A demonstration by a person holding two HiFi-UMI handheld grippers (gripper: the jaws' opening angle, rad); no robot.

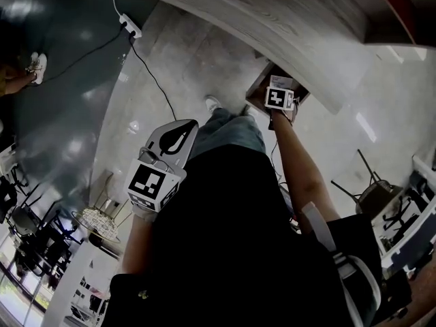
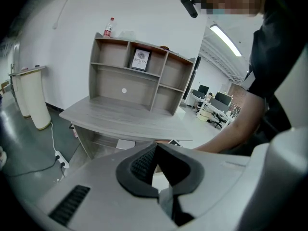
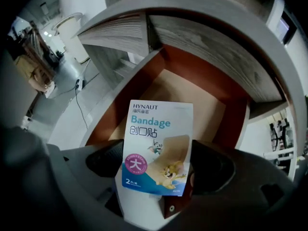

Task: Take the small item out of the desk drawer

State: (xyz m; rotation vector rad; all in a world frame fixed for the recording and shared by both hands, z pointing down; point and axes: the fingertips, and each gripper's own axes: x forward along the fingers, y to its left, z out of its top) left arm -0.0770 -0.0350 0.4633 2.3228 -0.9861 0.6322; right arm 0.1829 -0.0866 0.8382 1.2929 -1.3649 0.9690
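Note:
A small bandage packet (image 3: 156, 148), white and blue with cartoon figures, is pinched between the jaws of my right gripper (image 3: 159, 163). It hangs over the open desk drawer (image 3: 211, 83), which has red-brown walls and a bare tan bottom. In the head view the right gripper (image 1: 278, 90) sits above that drawer (image 1: 257, 90), under the desk's front edge. My left gripper (image 1: 182, 131) is held back by the person's waist, its black pads (image 2: 142, 165) meeting at the tips with nothing between them.
The grey desk (image 2: 120, 117) carries a shelf unit (image 2: 139, 76) with a framed picture (image 2: 141, 60) and a bottle (image 2: 109, 28) on top. A power strip (image 1: 131, 26) with a cable lies on the floor to the left. A chair (image 1: 375, 193) stands at the right.

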